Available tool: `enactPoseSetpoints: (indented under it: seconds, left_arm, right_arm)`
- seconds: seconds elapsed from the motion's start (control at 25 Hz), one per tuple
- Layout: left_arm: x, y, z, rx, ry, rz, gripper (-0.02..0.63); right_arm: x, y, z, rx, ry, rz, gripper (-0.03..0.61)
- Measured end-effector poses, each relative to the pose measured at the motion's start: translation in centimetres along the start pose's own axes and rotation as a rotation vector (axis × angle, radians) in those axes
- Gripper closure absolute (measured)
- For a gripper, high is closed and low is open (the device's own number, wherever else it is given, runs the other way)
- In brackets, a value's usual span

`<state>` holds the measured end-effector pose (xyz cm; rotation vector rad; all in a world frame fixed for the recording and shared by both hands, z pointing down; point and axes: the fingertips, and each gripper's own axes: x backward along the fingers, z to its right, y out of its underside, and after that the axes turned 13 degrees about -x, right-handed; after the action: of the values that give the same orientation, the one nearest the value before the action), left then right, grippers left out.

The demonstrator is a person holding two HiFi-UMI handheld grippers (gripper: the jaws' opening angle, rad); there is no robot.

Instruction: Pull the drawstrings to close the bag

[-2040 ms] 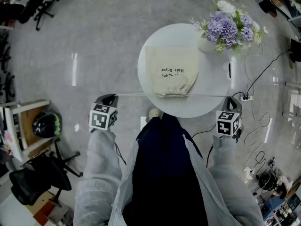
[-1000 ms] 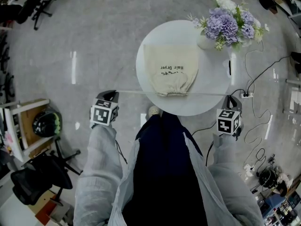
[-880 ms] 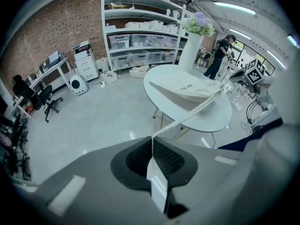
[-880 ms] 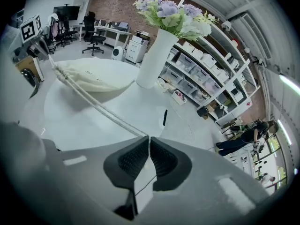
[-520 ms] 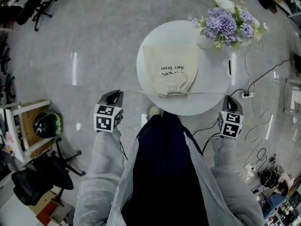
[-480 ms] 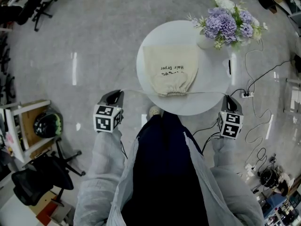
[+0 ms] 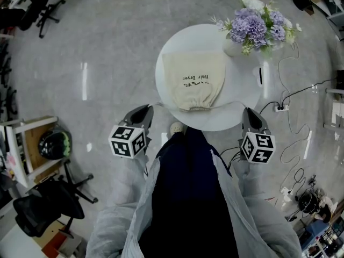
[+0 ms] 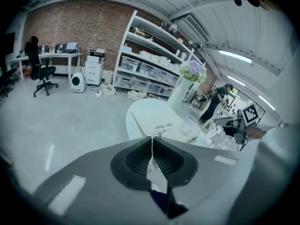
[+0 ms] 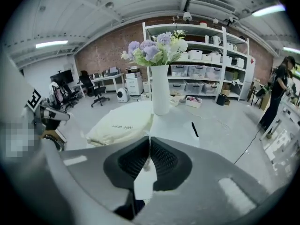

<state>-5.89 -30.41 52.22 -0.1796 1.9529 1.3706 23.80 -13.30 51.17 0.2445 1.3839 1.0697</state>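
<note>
A cream drawstring bag [image 7: 193, 77] printed "Hair Dryer" lies on the round white table [image 7: 242, 90], its gathered mouth [image 7: 194, 102] toward me. My left gripper [image 7: 147, 108] is at the table's near-left edge, shut on the left drawstring [image 7: 162, 105]. My right gripper [image 7: 248, 111] is at the near-right edge, shut on the right drawstring [image 7: 230, 104]. Both strings hang a little slack. In the left gripper view the thin string runs into the closed left gripper [image 8: 152, 140], with the bag [image 8: 165, 125] beyond. In the right gripper view the right gripper [image 9: 148, 140] pinches the string in front of the bag [image 9: 123, 123].
A white vase of purple flowers [image 7: 252, 28] and a black pen [image 7: 260, 75] share the table's right side. A power strip with cables [image 7: 279, 109] lies on the floor at right. A wooden shelf with a helmet [image 7: 51, 142] and an office chair [image 7: 48, 198] stand at left.
Both grippers have moved inward toward the bag and the table edge. The drawstrings, stretched taut in a straight line before, now sag. The bag's mouth stays gathered.
</note>
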Motion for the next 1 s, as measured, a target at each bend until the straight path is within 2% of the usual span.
enactPoseSetpoints:
  seconds: [0.08, 0.24, 0.44, 0.68, 1.0]
  left_arm:
    - [0.3, -0.7, 0.9, 0.043, 0.015, 0.04, 0.584]
    - [0.8, -1.8, 2.8, 0.049, 0.048, 0.087, 0.583]
    - [1.6, -3.8, 3.6, 0.078, 0.036, 0.173, 0.583]
    - [2.4, -5.9, 4.5, 0.062, 0.021, 0.282, 0.583]
    - [2.6, -6.5, 6.3, 0.026, 0.025, 0.329, 0.583]
  right_arm:
    - [0.5, -0.3, -1.2, -0.062, -0.052, 0.025, 0.56]
    - [1.4, -0.5, -3.3, -0.13, -0.118, 0.063, 0.56]
    - [2.4, -1.1, -5.4, -0.151, -0.147, 0.115, 0.56]
    - [3.4, -2.4, -7.1, -0.144, -0.155, 0.195, 0.56]
    - [4.1, -4.1, -7.8, -0.126, -0.166, 0.261, 0.56]
